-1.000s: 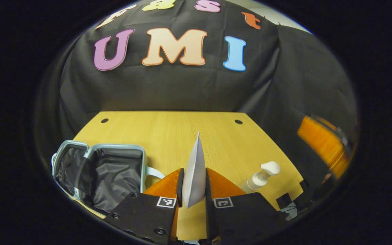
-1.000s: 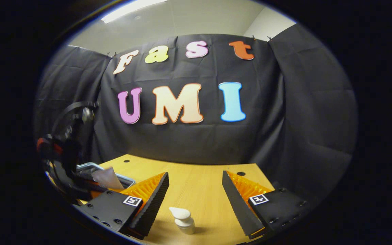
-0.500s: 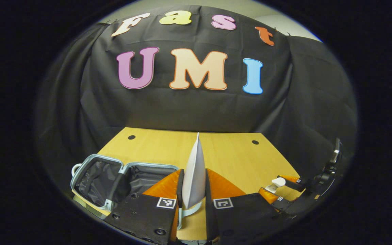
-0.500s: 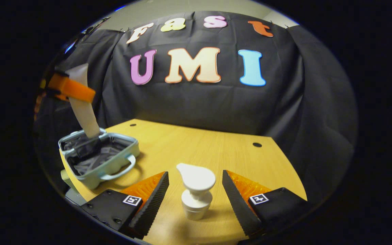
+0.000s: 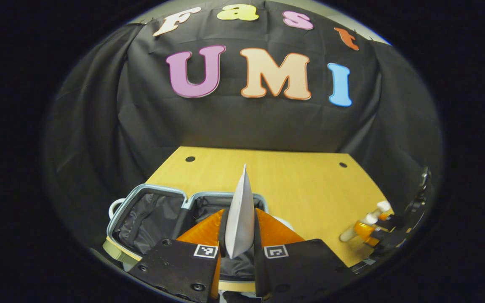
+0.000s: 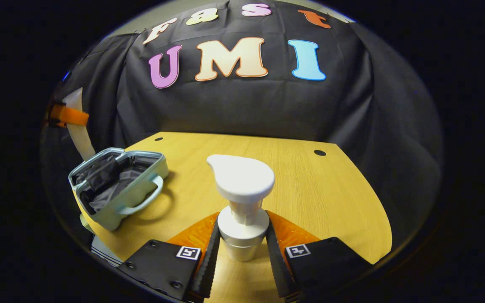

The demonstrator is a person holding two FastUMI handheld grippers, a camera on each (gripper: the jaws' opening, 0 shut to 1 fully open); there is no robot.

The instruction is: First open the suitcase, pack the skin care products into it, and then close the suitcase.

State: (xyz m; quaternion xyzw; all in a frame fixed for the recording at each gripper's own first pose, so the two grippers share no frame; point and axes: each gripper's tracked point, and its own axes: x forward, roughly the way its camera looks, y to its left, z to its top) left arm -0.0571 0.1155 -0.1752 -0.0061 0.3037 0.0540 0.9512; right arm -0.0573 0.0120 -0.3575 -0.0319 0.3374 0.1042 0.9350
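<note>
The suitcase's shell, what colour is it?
Pale mint green suitcase, with dark lining; clearest in the right gripper view.

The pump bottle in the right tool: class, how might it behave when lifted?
The pump bottle looks like rigid plastic, so it should probably keep its shape. The right tool grips it at the narrow collar under a wide head, so it may pivot or swing. Its smooth surface could be slippery.

A wooden counter (image 5: 293, 181) spreads ahead of the tool, two small round holes (image 5: 190, 159) near its far corners. Black cloth (image 5: 234, 122) hangs behind it, and a strip of pale wall (image 6: 209, 3) shows above.
</note>
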